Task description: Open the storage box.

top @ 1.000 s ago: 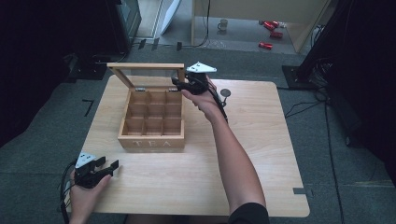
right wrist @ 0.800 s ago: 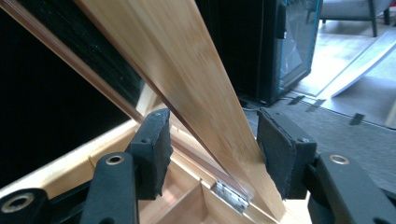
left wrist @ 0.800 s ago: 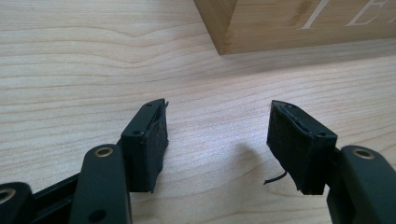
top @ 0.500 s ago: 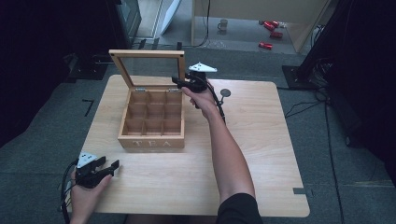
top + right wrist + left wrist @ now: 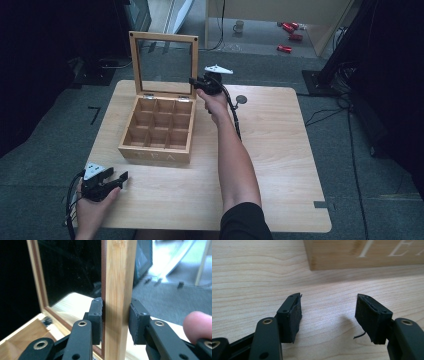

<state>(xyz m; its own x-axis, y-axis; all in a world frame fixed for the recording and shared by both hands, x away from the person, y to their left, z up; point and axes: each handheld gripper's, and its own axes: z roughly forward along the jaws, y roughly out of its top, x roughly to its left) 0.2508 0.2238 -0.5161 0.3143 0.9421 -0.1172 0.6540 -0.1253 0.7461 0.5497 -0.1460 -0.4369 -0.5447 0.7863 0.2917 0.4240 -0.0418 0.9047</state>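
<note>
The glass-paned wooden lid (image 5: 163, 64) of the pale wooden tea box (image 5: 157, 131) has swung fully upright, its side rail now clamped between the right gripper (image 5: 115, 320)'s just-closed jaws. The left gripper (image 5: 107, 181) rests open, nearer the person. An early release might slam the lid.

Cut-offs and unreadable bits

Left gripper view crops my tea box (image 5: 362, 253) at the top and right edges, lettering part-cut. In the right gripper view the lid frame (image 5: 120, 290) runs off top and bottom; my fingertip (image 5: 197, 326) is blurred. Small floor items (image 5: 290, 31) too tiny to name.
</note>
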